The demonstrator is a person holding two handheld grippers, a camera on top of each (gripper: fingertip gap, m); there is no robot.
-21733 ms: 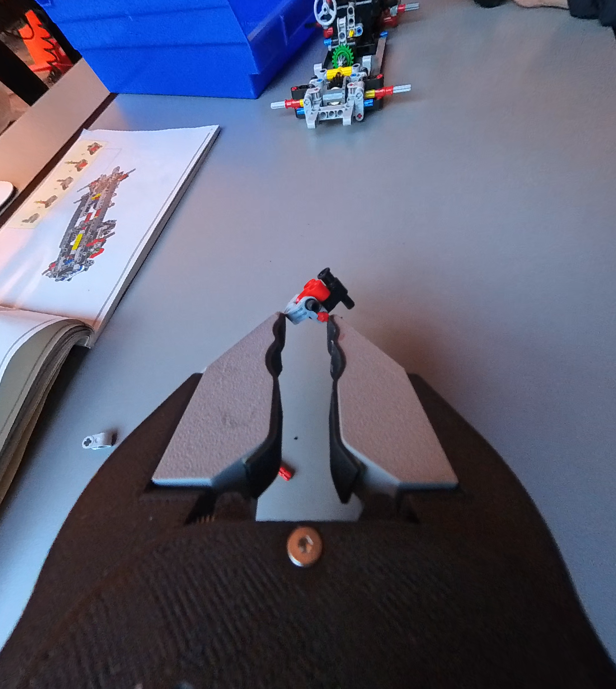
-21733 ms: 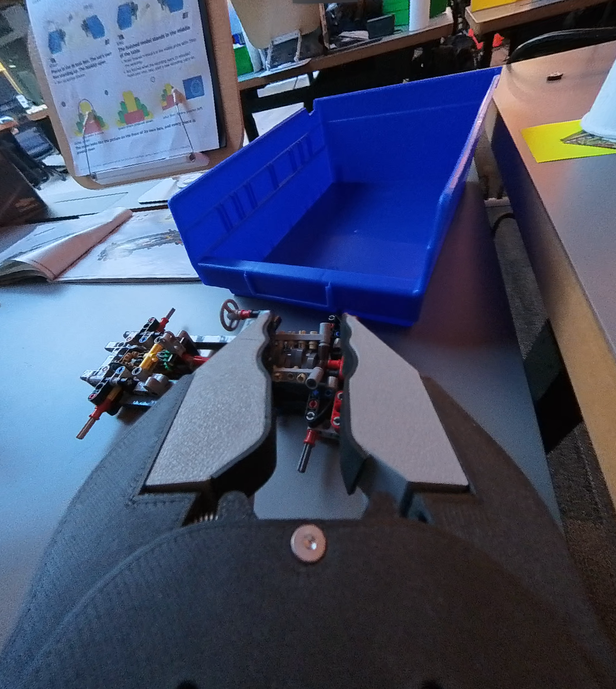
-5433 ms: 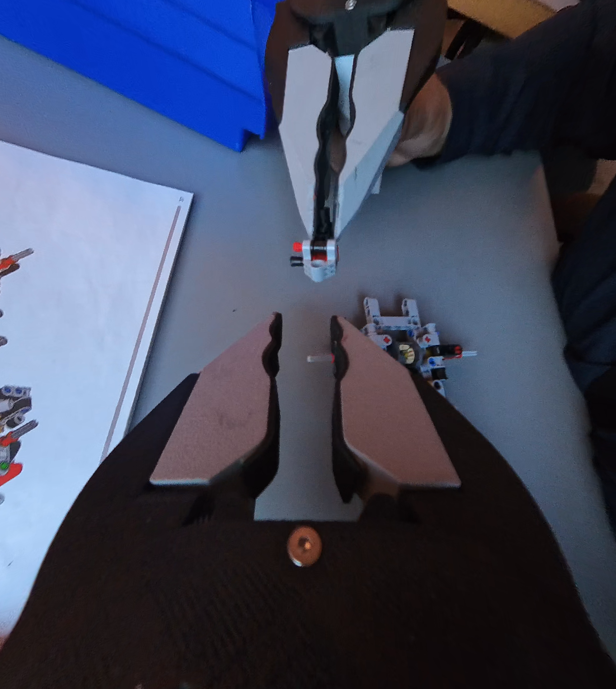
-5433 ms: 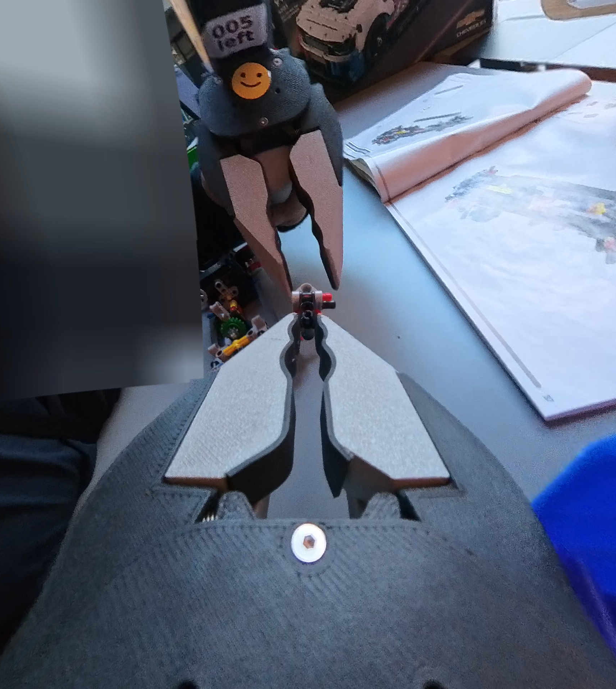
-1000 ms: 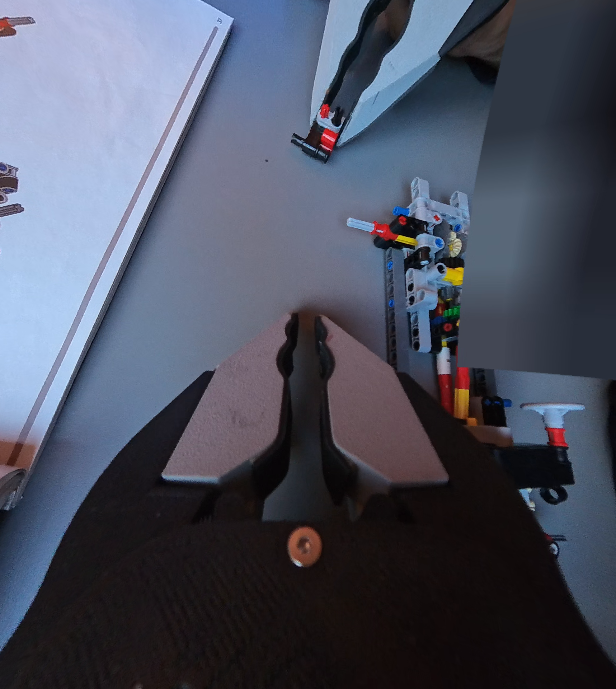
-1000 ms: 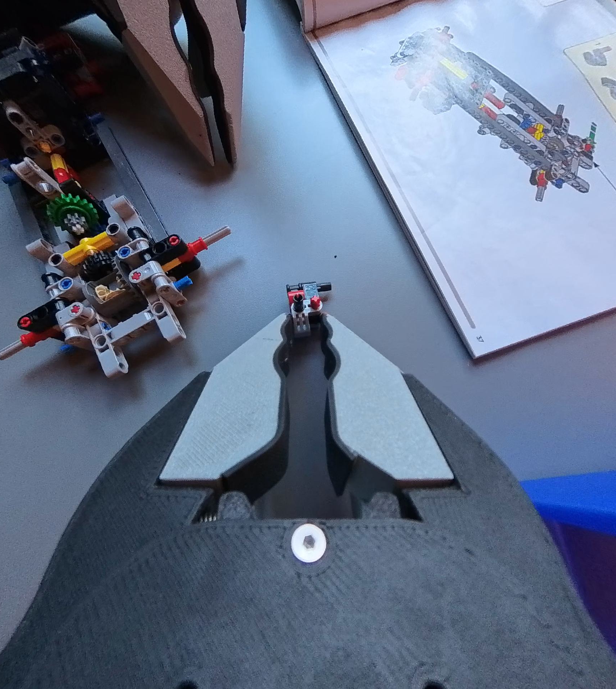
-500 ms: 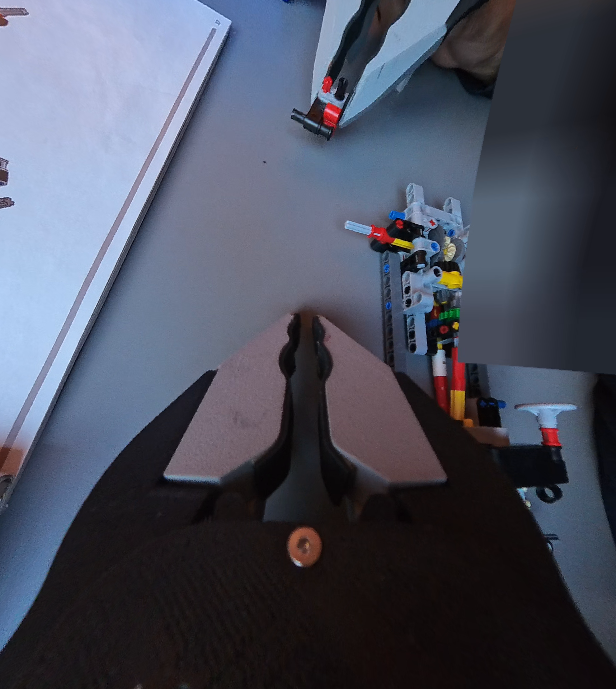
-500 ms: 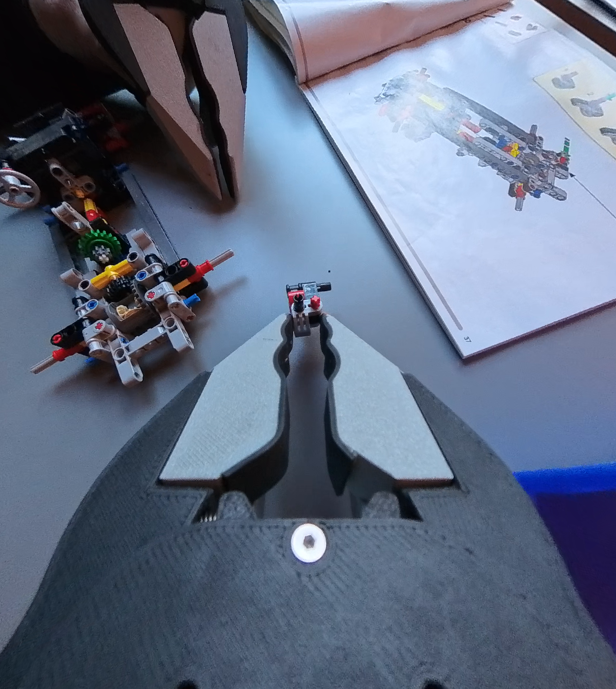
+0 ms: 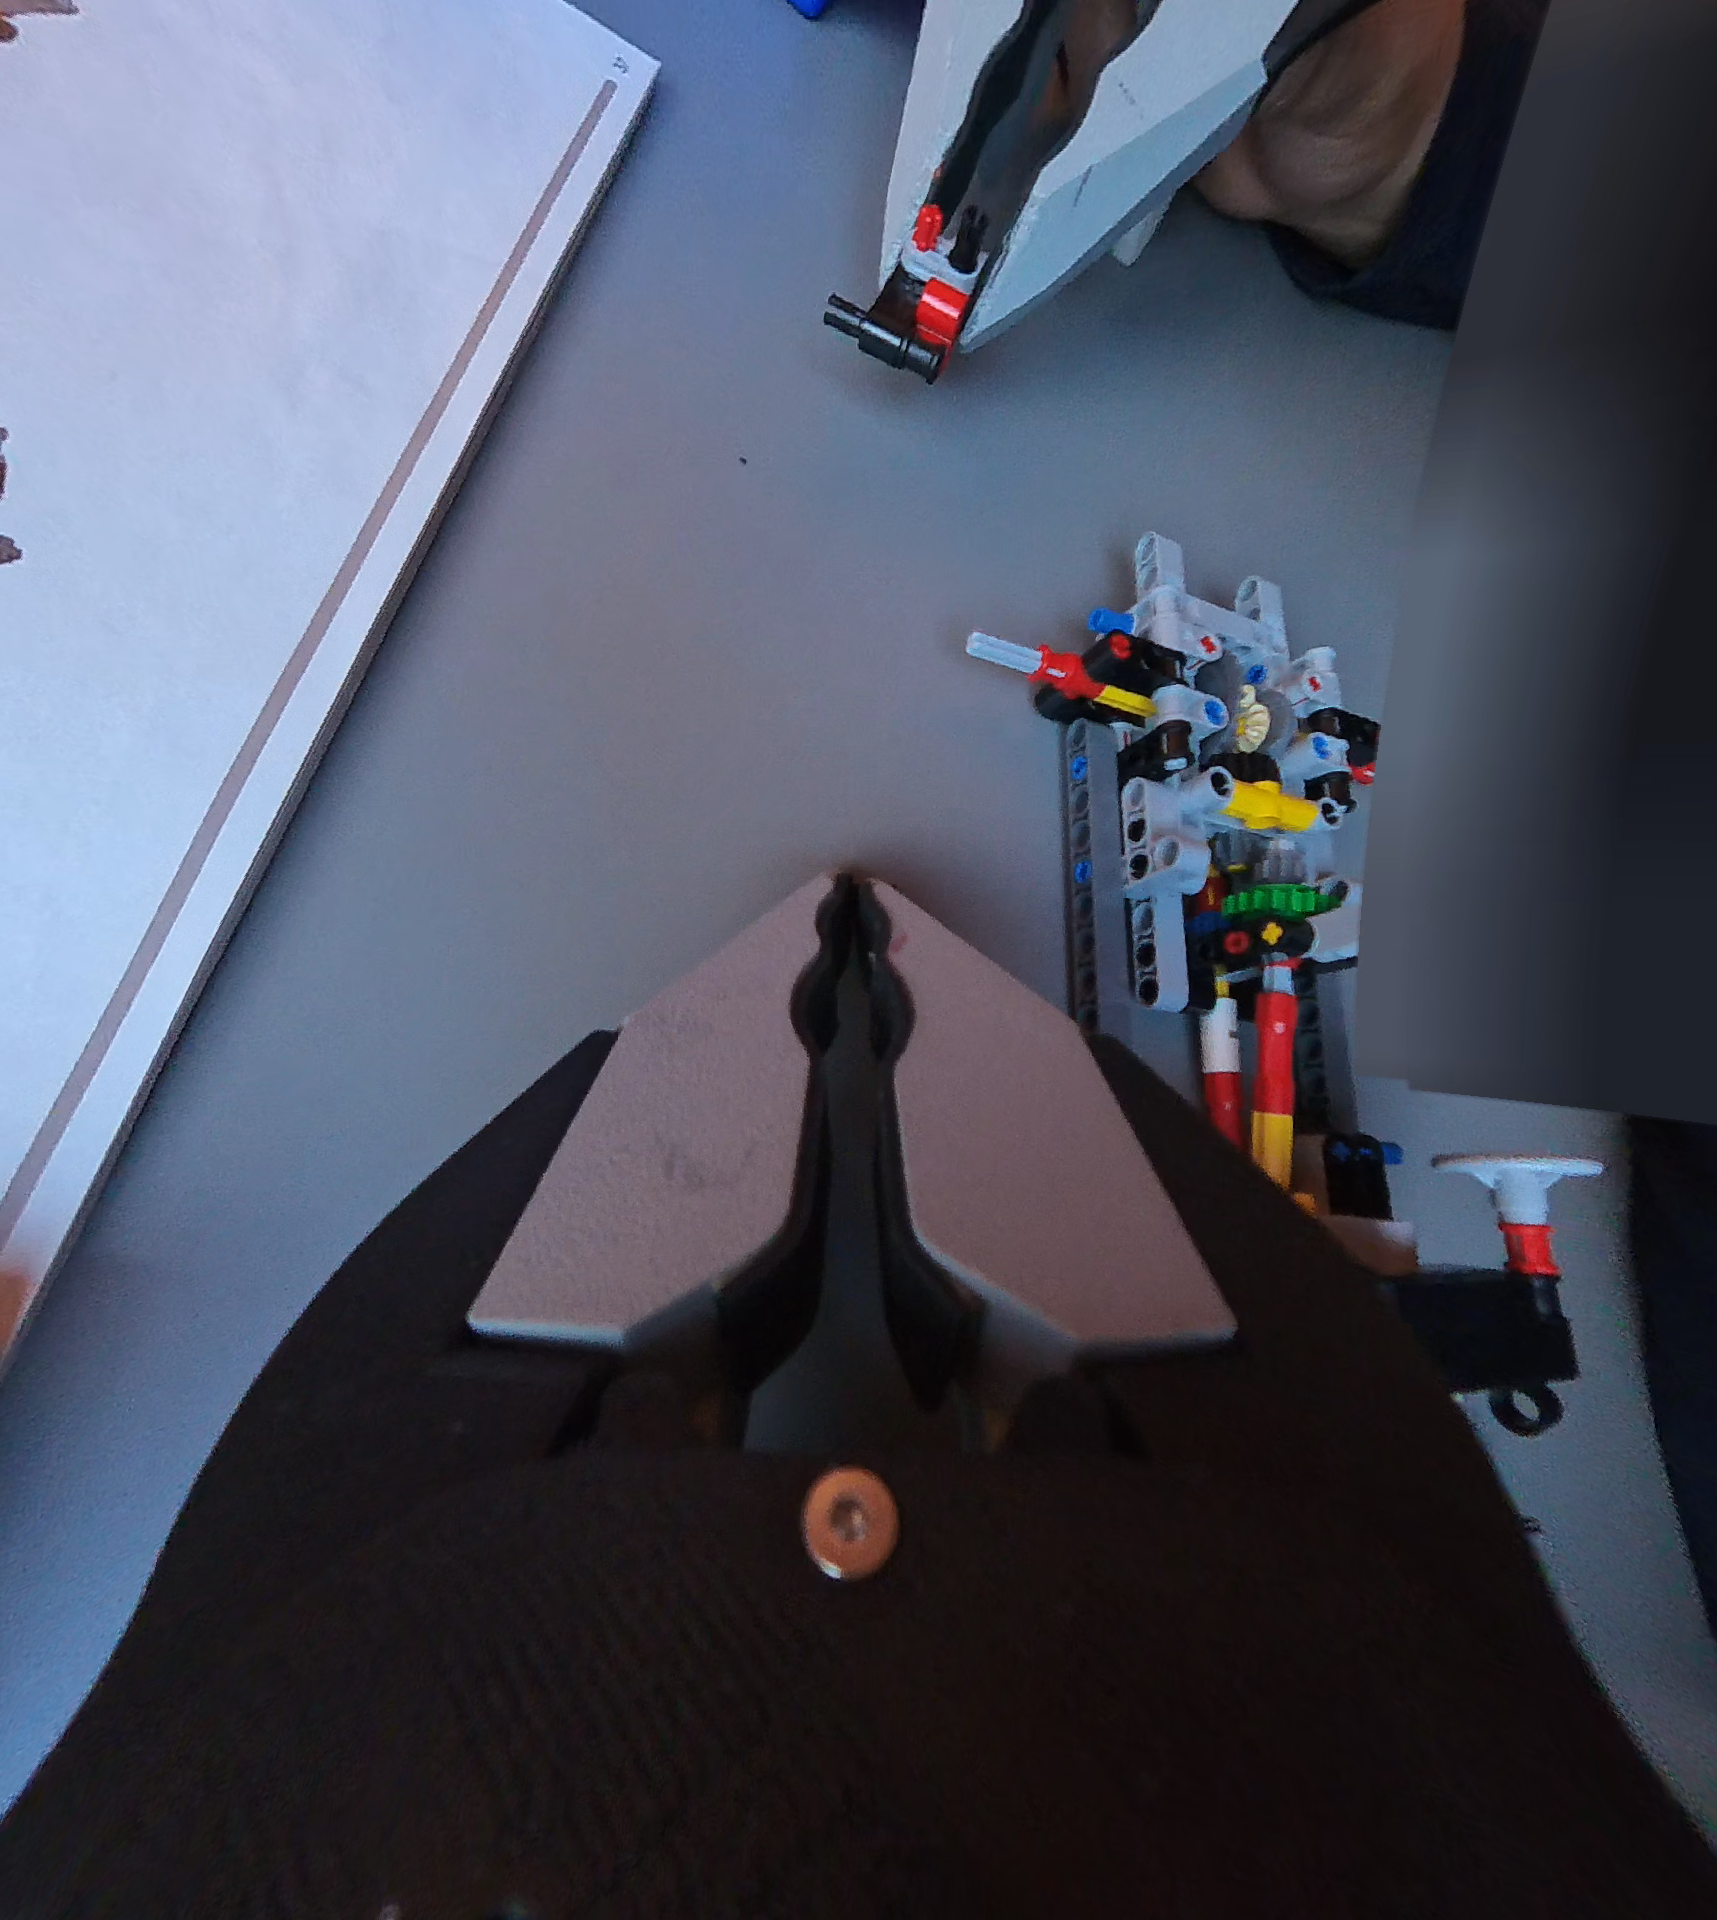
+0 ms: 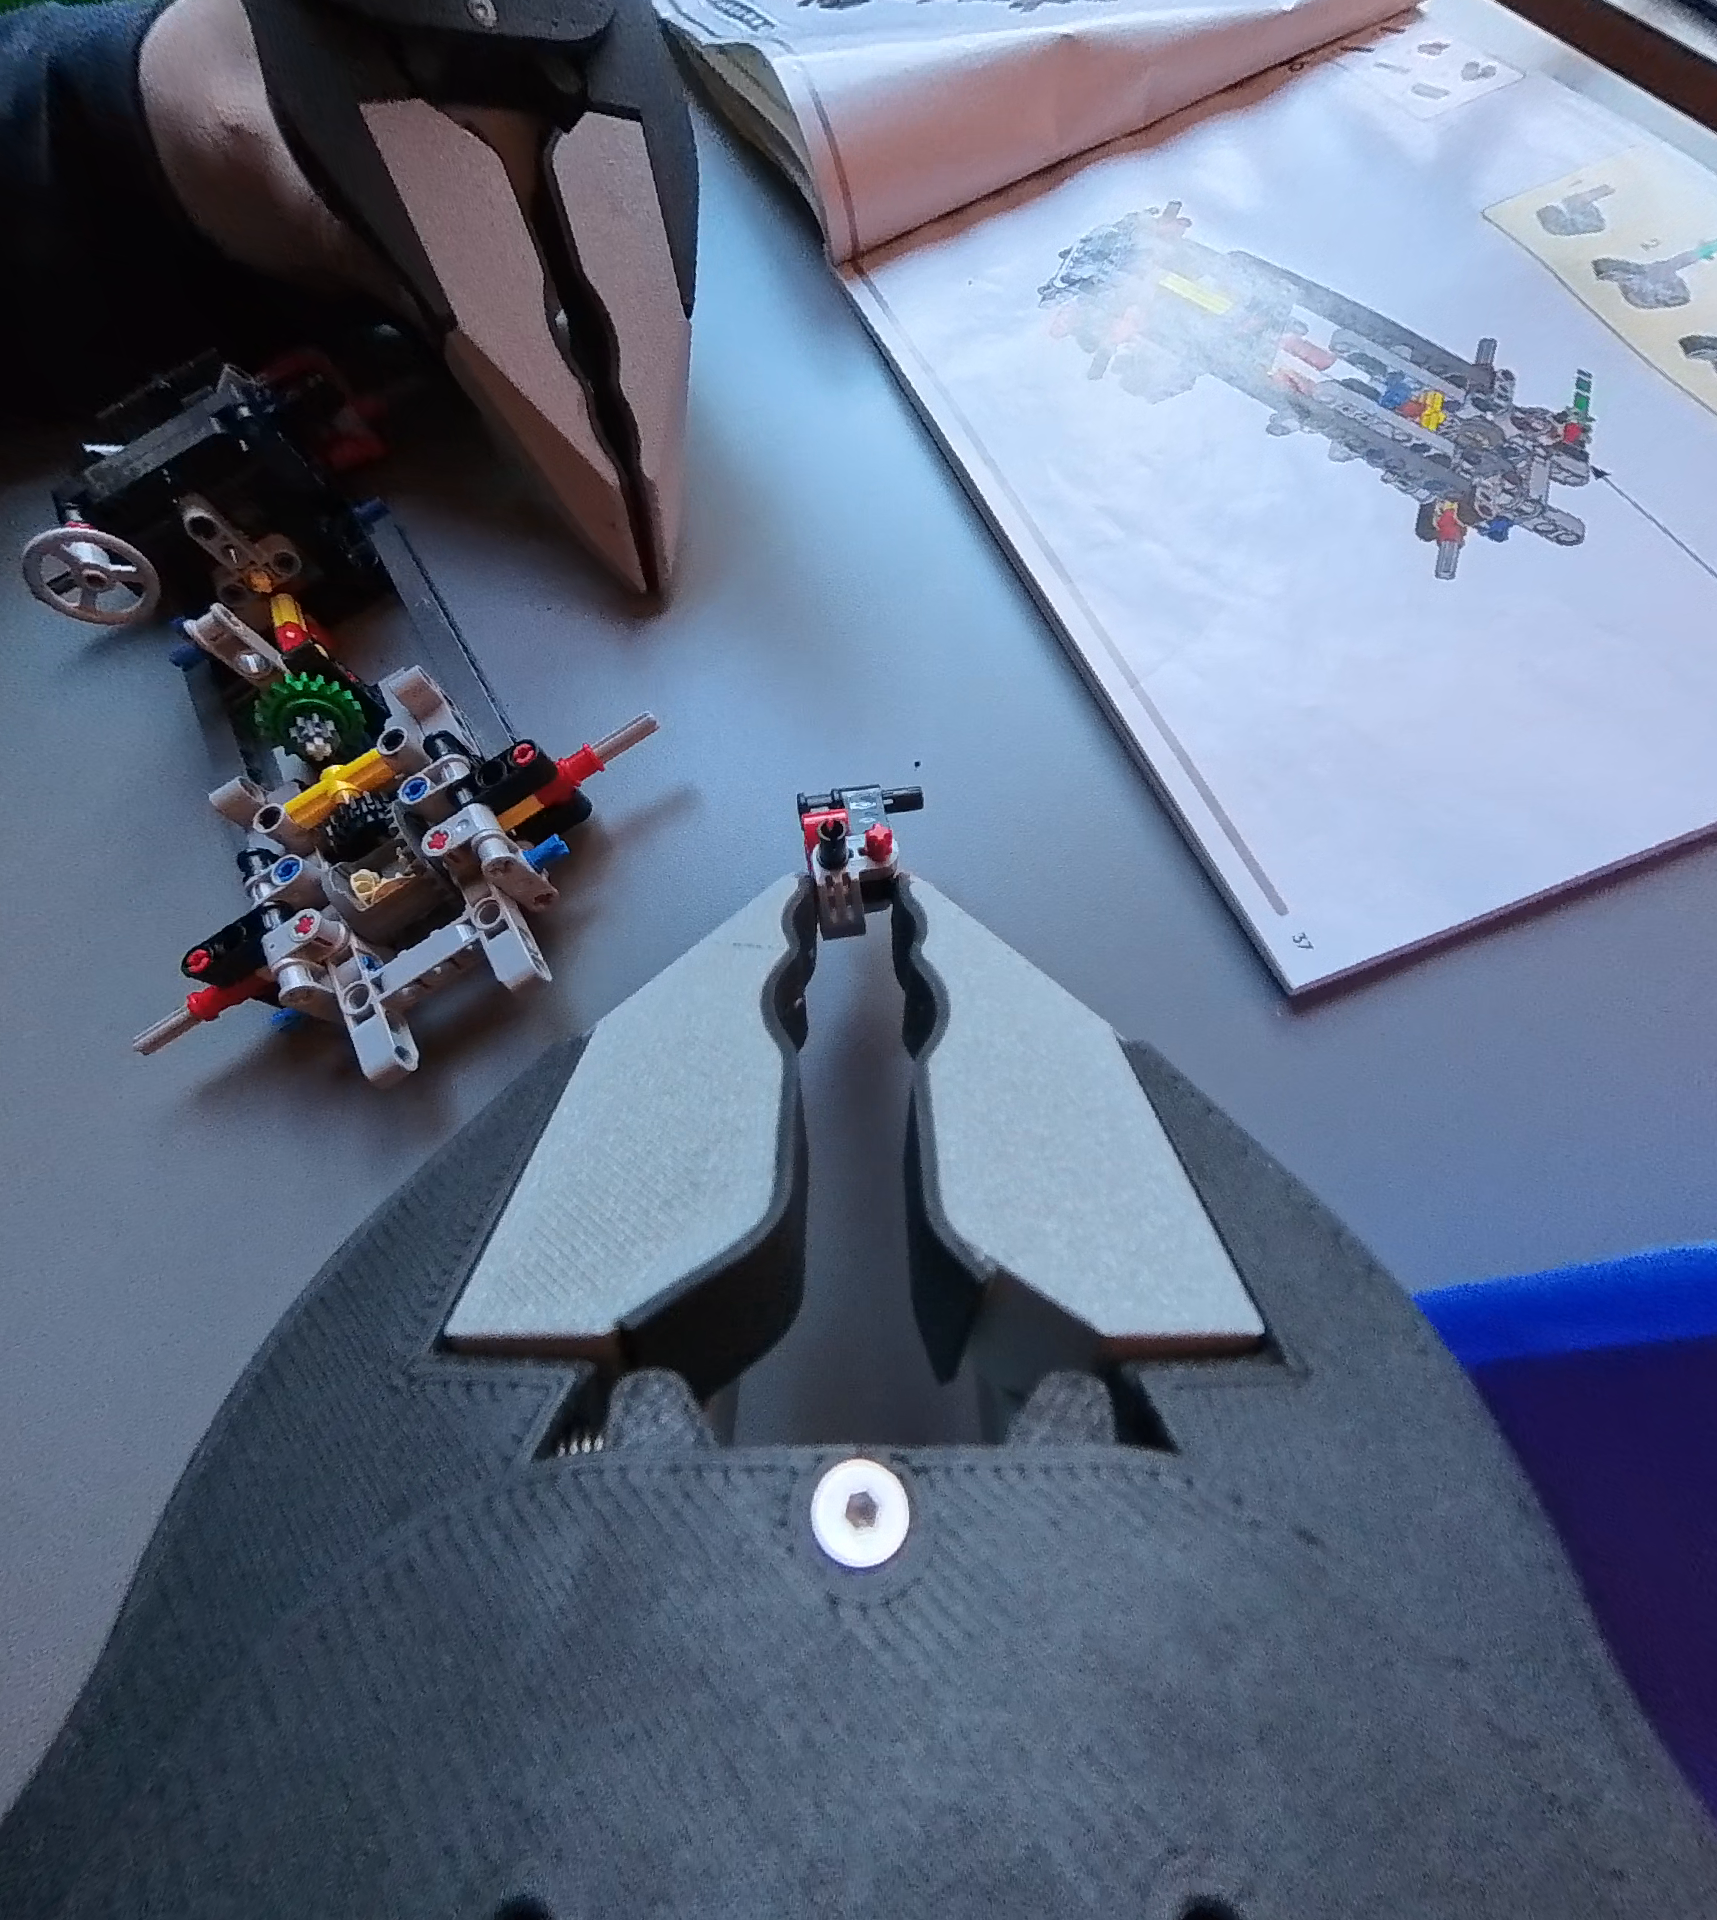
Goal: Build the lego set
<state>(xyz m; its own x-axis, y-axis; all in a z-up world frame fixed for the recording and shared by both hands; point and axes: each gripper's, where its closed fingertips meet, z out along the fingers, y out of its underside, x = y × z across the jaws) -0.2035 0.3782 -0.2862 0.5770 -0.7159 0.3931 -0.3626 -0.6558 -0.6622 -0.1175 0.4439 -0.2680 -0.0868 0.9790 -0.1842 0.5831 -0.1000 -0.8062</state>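
Two close wrist views, opposed, downward over one shared grey table (image 9: 688, 623).

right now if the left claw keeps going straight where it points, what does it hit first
Probably the bare grey table just ahead of the shut left claw; nothing else lies in that line. The brick chassis sits off to its right, though depth is unclear.
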